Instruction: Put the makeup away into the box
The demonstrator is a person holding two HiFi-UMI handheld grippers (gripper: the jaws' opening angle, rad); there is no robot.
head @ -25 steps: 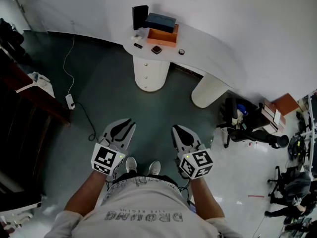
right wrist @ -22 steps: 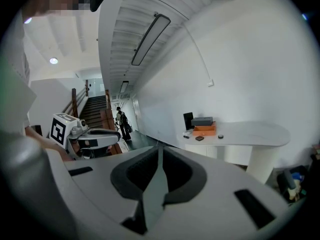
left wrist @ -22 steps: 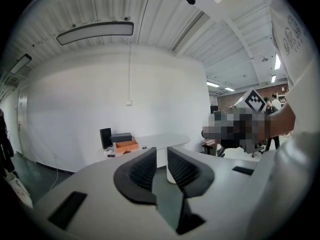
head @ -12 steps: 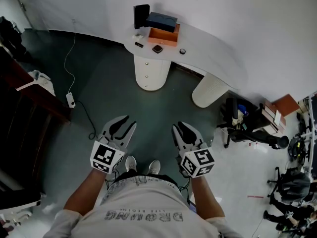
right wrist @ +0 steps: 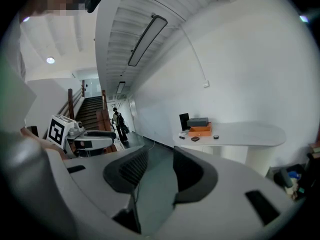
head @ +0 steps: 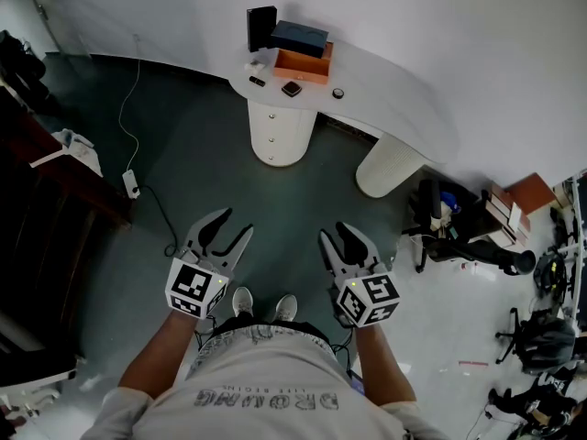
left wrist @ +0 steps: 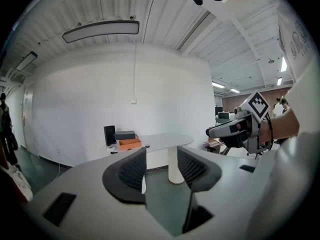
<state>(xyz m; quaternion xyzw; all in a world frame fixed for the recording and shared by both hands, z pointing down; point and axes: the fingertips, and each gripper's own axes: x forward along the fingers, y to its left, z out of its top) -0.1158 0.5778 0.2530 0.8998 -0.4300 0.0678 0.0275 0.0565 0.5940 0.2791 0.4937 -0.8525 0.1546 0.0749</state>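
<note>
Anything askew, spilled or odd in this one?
Nothing stands out. The orange box sits open on the white table, small items beside it. Left tool and right tool have just been opening, empty.

Your head cam is looking steeply down over your chest at the floor, with the white table (head: 394, 90) well ahead. Both gripper cams are peering nearly level along their own jaws at that same far-off table. The left one is also catching the right gripper (left wrist: 212, 130), and the right one is catching the left gripper (right wrist: 112, 134).

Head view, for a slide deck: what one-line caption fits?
Person stands back from the white table and orange box, left tool and right tool empty, their jaws just opening.
</note>
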